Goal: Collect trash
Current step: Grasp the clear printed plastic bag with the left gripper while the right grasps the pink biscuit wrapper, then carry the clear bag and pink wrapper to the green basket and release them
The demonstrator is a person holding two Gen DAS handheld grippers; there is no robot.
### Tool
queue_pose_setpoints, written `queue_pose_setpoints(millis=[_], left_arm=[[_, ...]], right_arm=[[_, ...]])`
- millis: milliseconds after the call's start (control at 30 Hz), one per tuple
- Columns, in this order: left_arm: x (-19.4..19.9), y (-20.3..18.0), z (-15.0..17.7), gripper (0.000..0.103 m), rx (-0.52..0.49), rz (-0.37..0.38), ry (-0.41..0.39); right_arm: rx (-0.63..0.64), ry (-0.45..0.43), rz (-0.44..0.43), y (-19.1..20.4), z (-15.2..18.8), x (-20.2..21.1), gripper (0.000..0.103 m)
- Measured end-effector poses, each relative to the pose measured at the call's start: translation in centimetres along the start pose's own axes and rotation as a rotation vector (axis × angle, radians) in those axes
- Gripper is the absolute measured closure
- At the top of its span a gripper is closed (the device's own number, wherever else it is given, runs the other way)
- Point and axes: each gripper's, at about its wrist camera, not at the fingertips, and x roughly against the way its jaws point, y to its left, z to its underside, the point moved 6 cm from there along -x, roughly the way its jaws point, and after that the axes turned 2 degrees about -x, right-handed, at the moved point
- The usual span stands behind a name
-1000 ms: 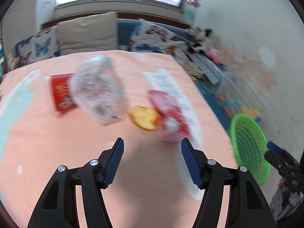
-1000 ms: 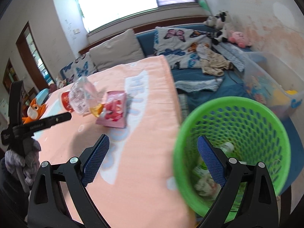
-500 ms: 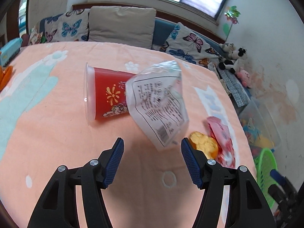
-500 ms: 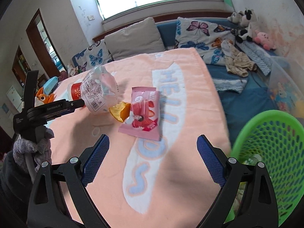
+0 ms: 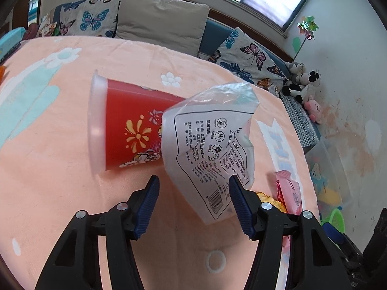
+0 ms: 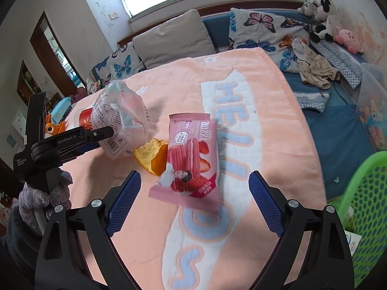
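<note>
Both grippers have swung from the green basket (image 6: 362,207) back over the peach blanket (image 5: 48,181), jaws narrowing but spread and empty. The left gripper (image 5: 193,203) straddles the near corner of the clear plastic bag (image 5: 212,149) beside the red cup (image 5: 130,130). The right gripper (image 6: 193,203) frames the pink wrapper (image 6: 191,164) next to the orange peel (image 6: 152,157), so pickups look imminent.

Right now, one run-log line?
left gripper: open, closing round clear bag | right gripper: open, closing, over pink wrapper | green basket: right
</note>
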Motion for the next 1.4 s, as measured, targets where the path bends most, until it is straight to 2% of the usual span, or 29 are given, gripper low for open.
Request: queue_pose_setpoints(millis=[33, 200, 467, 667, 933, 1400], left_arm=[[-0.2, 0.0, 0.0, 0.050, 0.003, 0.003, 0.004], [-1.2, -0.1, 0.2, 0.071, 0.007, 0.026, 0.030], [-0.8, -0.9, 0.4, 0.099, -0.022, 0.048, 0.020], [-0.1, -1.5, 0.6, 0.102, -0.047, 0.061, 0.009], [2.3, -2.5, 1.2, 0.102, -0.097, 0.076, -0.019], [8.3, -6.2, 3.9, 0.102, -0.212, 0.136, -0.066]], right_arm=[[-0.002, 0.003, -0.001, 0.0, -0.2, -0.4, 0.013], [-0.012, 0.016, -0.002, -0.1, -0.7, -1.9, 0.014], [-0.016, 0.061, -0.001, -0.2, -0.5, -4.2, 0.023], [-0.029, 0.083, -0.012, -0.5, 0.1, -4.7, 0.040], [-0.025, 0.052, -0.023, -0.3, 0.3, -2.5, 0.042], [-0.028, -0.024, -0.018, -1.0, 2.5, 4.4, 0.044]])
